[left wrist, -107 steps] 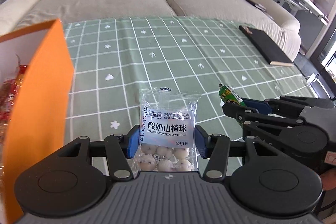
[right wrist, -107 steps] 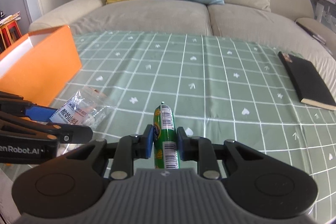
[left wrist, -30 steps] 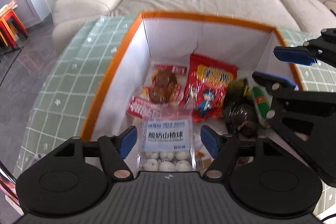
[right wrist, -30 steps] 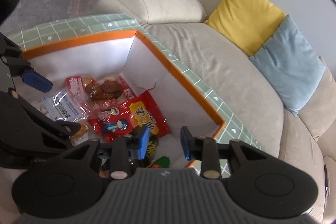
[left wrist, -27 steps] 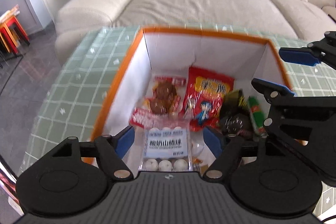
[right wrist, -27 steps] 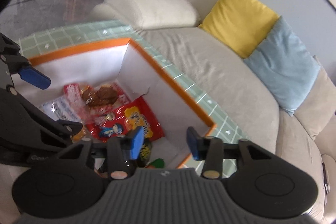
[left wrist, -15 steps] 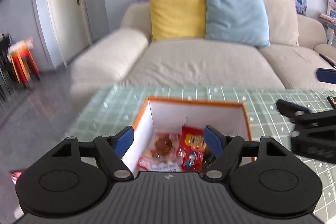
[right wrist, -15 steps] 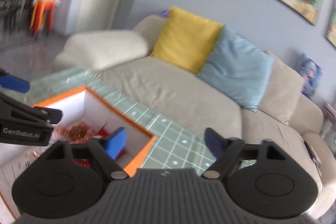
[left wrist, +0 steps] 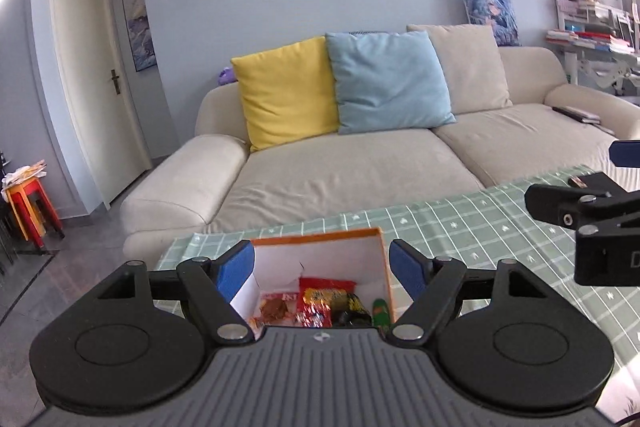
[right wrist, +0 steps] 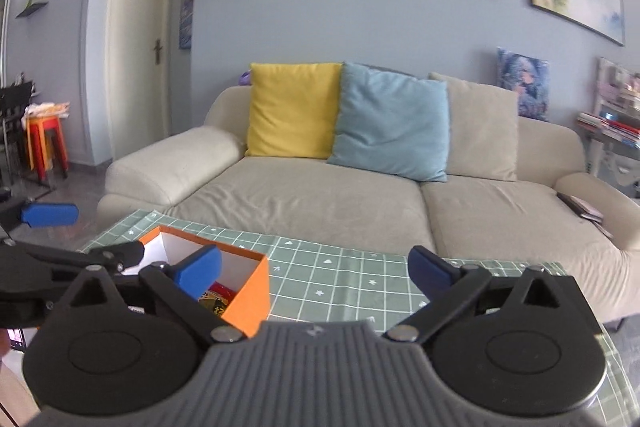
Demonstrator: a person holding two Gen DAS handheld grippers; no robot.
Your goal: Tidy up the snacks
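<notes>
**Ana:** Orange box [left wrist: 320, 238] first, from the left wrist view: it sits on the green checked surface [left wrist: 460, 223] with the snacks [left wrist: 316, 301] lying inside, a red packet, a brown one, a dark one and a green tube by the right wall. The left tongs [left wrist: 322, 267] are spread wide with nothing between the blue pads.

**Ben:** And the other pair?

**Ana:** At that view's right edge only part of the right tongs [left wrist: 588, 203] shows. In the right wrist view the right tongs [right wrist: 314, 267] are opening, with nothing between them; the box [right wrist: 248, 291] is low on the left, a red packet just visible inside.

**Ben:** So what's left?

**Ana:** I'd judge the packing nearly done or finished. The cloth that shows carries no loose snack, though the tongs' bodies hide the near part.
</notes>
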